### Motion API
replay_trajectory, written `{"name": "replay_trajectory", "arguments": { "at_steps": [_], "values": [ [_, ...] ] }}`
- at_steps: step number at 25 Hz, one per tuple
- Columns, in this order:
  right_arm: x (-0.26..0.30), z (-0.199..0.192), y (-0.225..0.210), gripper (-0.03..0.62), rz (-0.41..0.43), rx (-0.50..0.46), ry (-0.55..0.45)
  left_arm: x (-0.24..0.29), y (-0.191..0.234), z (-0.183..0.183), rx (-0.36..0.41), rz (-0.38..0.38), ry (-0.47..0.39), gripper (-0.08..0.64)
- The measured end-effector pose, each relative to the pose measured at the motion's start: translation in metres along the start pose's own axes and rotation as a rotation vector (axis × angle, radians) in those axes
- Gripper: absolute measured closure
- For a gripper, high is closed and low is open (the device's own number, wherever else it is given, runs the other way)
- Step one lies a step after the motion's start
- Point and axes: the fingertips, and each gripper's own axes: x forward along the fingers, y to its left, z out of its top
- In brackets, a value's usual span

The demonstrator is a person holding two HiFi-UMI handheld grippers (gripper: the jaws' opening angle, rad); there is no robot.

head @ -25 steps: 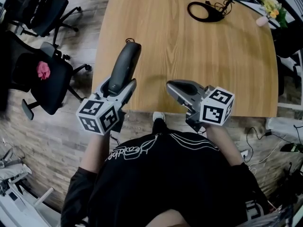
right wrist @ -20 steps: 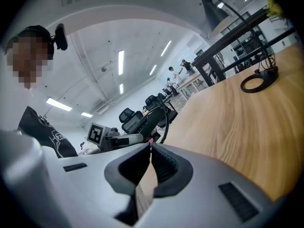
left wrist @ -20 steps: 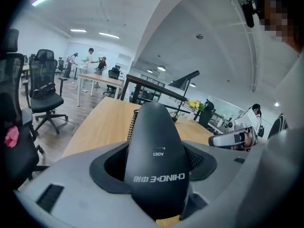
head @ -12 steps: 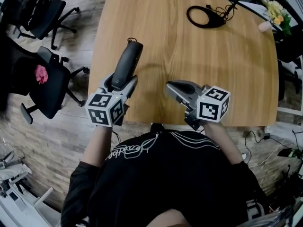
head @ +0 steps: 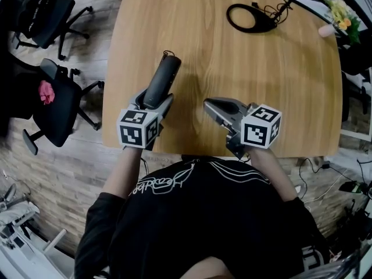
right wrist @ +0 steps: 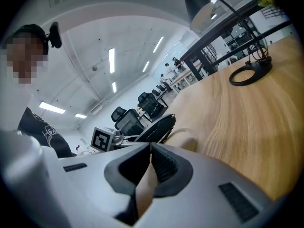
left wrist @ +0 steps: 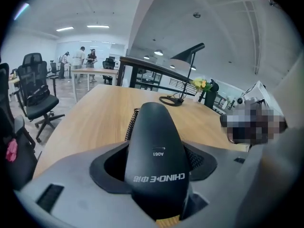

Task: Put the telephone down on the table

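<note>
A black telephone handset point(head: 161, 81) sticks forward out of my left gripper point(head: 154, 100), which is shut on its lower end. It hangs over the near left part of the wooden table point(head: 232, 57). In the left gripper view the handset point(left wrist: 154, 151) fills the space between the jaws, and its coiled cord point(left wrist: 131, 122) trails off its far end. My right gripper point(head: 212, 106) is shut with nothing in it, over the table near the front edge, to the right of the handset. The right gripper view shows the handset point(right wrist: 159, 127) just beyond the closed right gripper point(right wrist: 151, 151).
A black ring-shaped lamp base point(head: 250, 16) with cables sits at the table's far side. Flowers point(head: 340, 16) stand at the far right corner. Two black office chairs point(head: 55, 100) point(head: 40, 10) stand on the floor left of the table, one with a pink item on its seat.
My left gripper has carried the handset to the right and further in over the table. The right gripper has hardly moved.
</note>
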Motion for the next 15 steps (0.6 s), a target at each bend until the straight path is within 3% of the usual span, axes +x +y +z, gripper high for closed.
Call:
{"name": "replay_trajectory", "arguments": {
  "at_steps": [7,15],
  "values": [
    [-0.011,-0.007,-0.017,0.552,-0.036,0.026,-0.002,0.025,-0.01,-0.02,-0.007,-0.029,0.046,0.272],
    [-0.034,-0.004,-0.031,0.552,-0.07,0.045,-0.048,0.037,-0.017,-0.029,0.07,0.001,0.103,0.272]
  ]
}}
